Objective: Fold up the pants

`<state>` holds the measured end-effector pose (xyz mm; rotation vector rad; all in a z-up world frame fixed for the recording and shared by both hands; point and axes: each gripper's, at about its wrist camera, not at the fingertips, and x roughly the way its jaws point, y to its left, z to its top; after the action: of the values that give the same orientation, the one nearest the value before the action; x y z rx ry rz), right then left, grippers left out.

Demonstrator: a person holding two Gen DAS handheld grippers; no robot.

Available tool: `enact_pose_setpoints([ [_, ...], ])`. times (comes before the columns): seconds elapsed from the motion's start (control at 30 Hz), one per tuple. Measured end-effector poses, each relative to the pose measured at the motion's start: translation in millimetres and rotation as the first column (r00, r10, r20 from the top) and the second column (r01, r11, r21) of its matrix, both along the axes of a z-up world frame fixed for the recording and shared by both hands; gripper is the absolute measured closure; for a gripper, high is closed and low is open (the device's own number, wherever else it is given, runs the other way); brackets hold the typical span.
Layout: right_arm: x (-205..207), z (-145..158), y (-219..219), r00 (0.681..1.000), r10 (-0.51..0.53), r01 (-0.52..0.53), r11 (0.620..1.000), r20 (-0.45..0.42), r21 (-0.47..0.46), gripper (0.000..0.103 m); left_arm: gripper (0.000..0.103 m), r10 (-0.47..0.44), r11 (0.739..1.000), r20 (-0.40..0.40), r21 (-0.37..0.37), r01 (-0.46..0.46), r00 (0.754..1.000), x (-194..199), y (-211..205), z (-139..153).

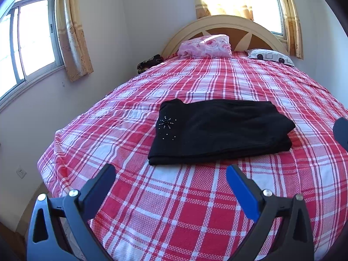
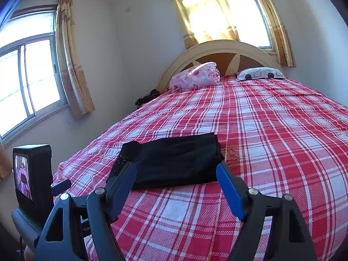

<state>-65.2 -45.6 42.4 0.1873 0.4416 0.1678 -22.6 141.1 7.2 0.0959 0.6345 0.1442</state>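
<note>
The black pants point(image 1: 219, 130) lie folded into a compact rectangle on the red plaid bed point(image 1: 174, 206), mid-bed. Nearer, the left claw point(image 1: 170, 175) and right claw point(image 2: 176, 171) hover wide, holding nothing. 2 pillows point(image 1: 205, 45) lie far, by the headboard point(image 1: 221, 22).

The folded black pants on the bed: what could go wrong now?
1. The folded black fabric pants look uneven at the right end, so the layers could slip apart if moved.
2. The open right tongs are close and could snag an edge.
</note>
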Motion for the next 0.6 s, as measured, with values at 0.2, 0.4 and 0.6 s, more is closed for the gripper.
enact_pose_setpoints([
  [0.2, -0.4, -1.2, 0.0, 1.0, -0.001, 0.001, 1.0, -0.009, 0.004, 0.025, 0.0, -0.005, 1.0, -0.005, 0.002, 0.005, 1.0, -2.6, -3.8, -1.4],
  [0.4, -1.5, -0.2, -1.0, 1.0, -0.004, 0.004, 1.0, -0.009, 0.007, 0.025, 0.0, -0.003, 1.0, -0.006, 0.002, 0.003, 1.0, -2.8, -4.7, -1.6],
  [0.6, -0.6, -0.8, -0.7, 1.0, -0.001, 0.001, 1.0, -0.018, 0.01, 0.025, 0.0, 0.0, 1.0, -0.015, 0.0, 0.0, 1.0, -2.8, -3.8, -3.1],
])
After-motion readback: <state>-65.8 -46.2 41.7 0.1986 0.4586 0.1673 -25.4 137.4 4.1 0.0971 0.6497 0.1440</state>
